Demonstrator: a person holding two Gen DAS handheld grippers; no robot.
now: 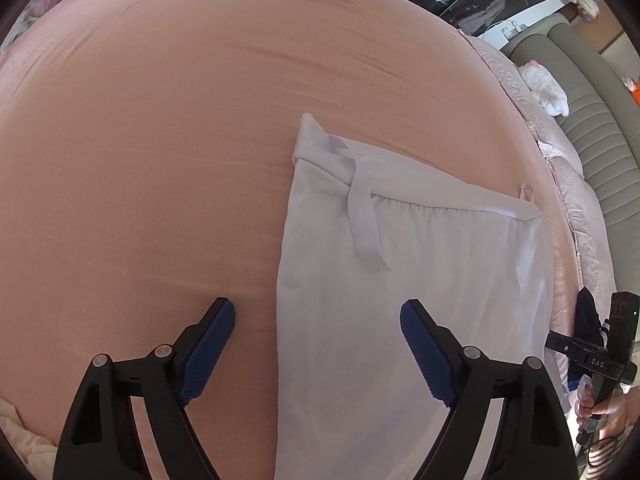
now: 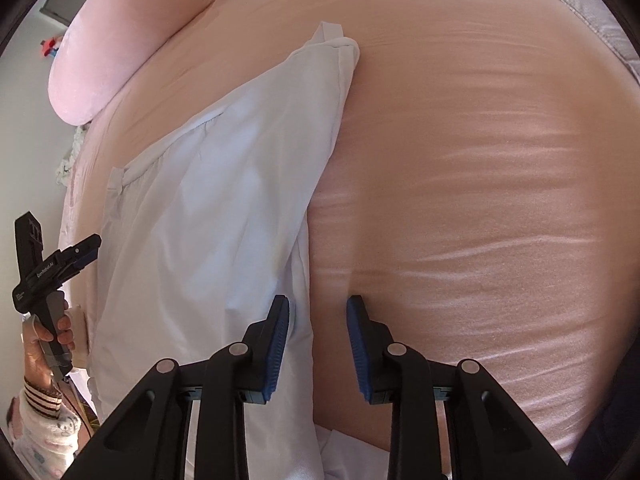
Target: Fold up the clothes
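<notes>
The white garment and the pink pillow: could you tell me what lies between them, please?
Only bare pink sheet lies between the white garment and the pink pillow, as the right wrist view shows.

My right gripper point(image 2: 318, 320) hangs parted over the right edge of the white garment point(image 2: 208, 220) lying on the pink sheet point(image 2: 480, 160). At far left, my hand point(image 2: 60, 328) holds the left gripper point(image 2: 86, 250).

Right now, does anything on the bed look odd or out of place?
Only small things: a loose strap flops across the white garment, and its far corner is bunched. No spill or damage shows.
</notes>
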